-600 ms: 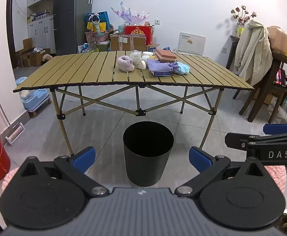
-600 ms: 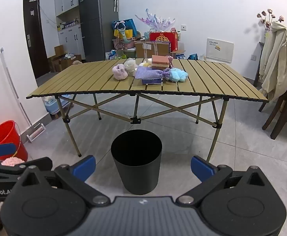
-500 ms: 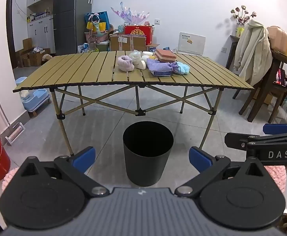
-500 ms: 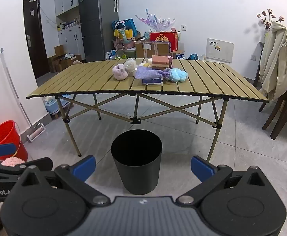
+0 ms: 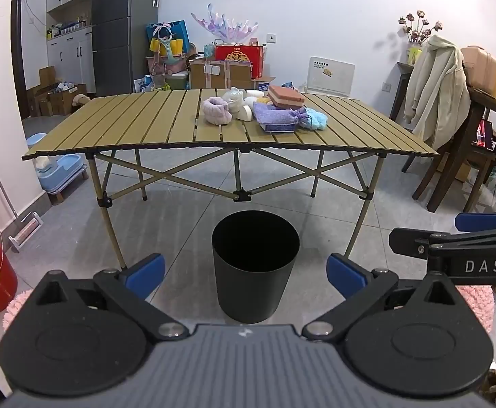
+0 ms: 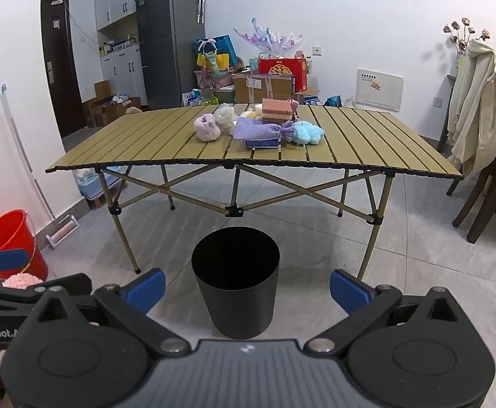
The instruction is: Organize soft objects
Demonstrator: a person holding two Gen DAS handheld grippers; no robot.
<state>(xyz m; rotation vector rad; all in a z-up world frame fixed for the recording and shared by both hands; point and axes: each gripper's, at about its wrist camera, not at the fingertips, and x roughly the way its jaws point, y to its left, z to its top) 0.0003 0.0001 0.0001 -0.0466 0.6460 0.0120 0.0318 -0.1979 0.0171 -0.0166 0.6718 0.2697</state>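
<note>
A: Where are the soft things?

B: In a bunch on the middle of the table. From left to right: a pink fuzzy slipper, a purple pouch and a blue fluffy toy. A pink sponge block sits behind them.

A: And the claws?

B: The left claw is wide open and holds nothing. The right claw is wide open and empty too. Both hang low, far from the table, over the black bin on the floor.

A: What should come next?

B: I think lift one claw up to the slipper, since it sits apart. Squeeze it softly.

A: Which way does the pouch lie?

B: Flat, long side going left to right, tied end at the right.
</note>
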